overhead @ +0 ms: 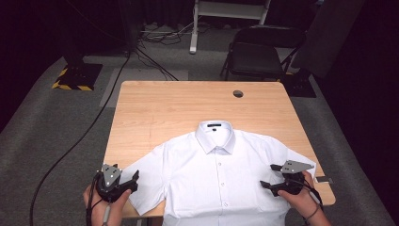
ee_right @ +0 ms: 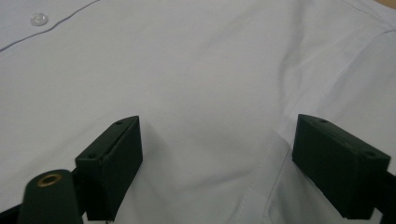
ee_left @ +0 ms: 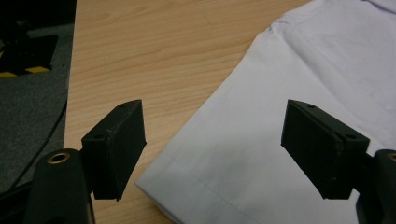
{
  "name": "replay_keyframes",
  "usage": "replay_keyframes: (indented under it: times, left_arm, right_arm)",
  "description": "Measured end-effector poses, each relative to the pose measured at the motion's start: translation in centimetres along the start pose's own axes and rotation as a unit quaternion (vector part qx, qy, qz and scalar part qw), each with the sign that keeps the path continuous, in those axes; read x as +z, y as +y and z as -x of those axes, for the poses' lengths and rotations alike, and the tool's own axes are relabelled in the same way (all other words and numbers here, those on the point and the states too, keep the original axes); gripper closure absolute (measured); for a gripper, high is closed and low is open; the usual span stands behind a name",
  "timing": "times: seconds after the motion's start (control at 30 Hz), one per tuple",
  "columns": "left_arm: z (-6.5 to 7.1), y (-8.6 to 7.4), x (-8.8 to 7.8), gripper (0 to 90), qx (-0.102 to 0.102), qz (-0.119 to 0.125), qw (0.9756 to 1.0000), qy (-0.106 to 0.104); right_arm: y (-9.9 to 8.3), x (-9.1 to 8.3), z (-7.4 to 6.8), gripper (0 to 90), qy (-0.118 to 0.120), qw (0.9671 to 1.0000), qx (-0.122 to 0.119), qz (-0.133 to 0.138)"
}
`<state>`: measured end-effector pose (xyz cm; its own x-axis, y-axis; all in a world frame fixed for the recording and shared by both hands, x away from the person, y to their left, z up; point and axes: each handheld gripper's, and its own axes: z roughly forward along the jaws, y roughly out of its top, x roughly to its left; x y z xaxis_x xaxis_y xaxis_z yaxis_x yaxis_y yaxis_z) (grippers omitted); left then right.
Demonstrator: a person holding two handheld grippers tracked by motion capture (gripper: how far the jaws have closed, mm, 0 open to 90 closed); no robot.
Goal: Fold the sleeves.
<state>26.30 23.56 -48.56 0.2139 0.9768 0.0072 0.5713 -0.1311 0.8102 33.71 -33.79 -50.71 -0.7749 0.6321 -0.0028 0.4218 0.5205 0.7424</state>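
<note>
A white short-sleeved shirt (overhead: 214, 174) lies flat and buttoned on the wooden table (overhead: 164, 108), collar toward the far side. My left gripper (overhead: 134, 181) hovers at the hem corner of the shirt's left sleeve (ee_left: 224, 158); its jaws are apart, with the sleeve edge lying below and between them, untouched. My right gripper (overhead: 268, 176) rests over the shirt's right side near the armhole seam (ee_right: 261, 168); those jaws also stand wide apart above the cloth. A shirt button (ee_right: 38, 19) is at the top left of the right gripper view.
The table's left edge (ee_left: 70, 93) runs close to the left gripper, with grey carpet and a cable beyond it. A round hole (overhead: 238, 93) sits at the table's far right. A black folding chair (overhead: 256, 54) stands behind the table.
</note>
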Motion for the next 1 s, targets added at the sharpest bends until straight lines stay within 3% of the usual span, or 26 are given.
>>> replay_keyframes:
  times: [0.23, 0.47, 0.53, 0.77, 0.87, 1.0]
  left_arm:
    - [-0.9, -0.7, 0.1, 21.8, -0.009, -0.026, 0.9996, 0.009]
    - [-1.2, -1.4, 0.6, 27.9, -0.027, -0.055, 0.9981, -0.008]
    - [-1.3, -1.6, 0.7, 33.2, -0.028, -0.065, 0.9974, -0.015]
    - [-1.1, -1.6, 0.4, 79.0, -0.02, -0.061, 0.9975, -0.03]
    - [-0.8, -1.2, 0.2, 86.1, -0.014, -0.052, 0.9981, -0.028]
    - [-0.6, -0.4, -0.9, 87.0, -0.014, -0.029, 0.9992, -0.022]
  right_arm:
    - [0.0, 0.0, 0.0, 15.9, 0.0, 1.0, 0.0, 0.0]
    - [0.0, 0.0, 0.0, 15.8, 0.0, 1.0, 0.0, 0.0]
    - [0.0, 0.0, 0.0, 15.9, 0.0, 1.0, 0.0, 0.0]
    - [0.0, 0.0, 0.0, 15.9, 0.0, 1.0, -0.001, 0.0]
    - [0.0, 0.0, 0.0, 15.8, 0.0, 1.0, 0.0, 0.0]
    - [0.0, 0.0, 0.0, 15.9, 0.0, 1.0, 0.0, 0.0]
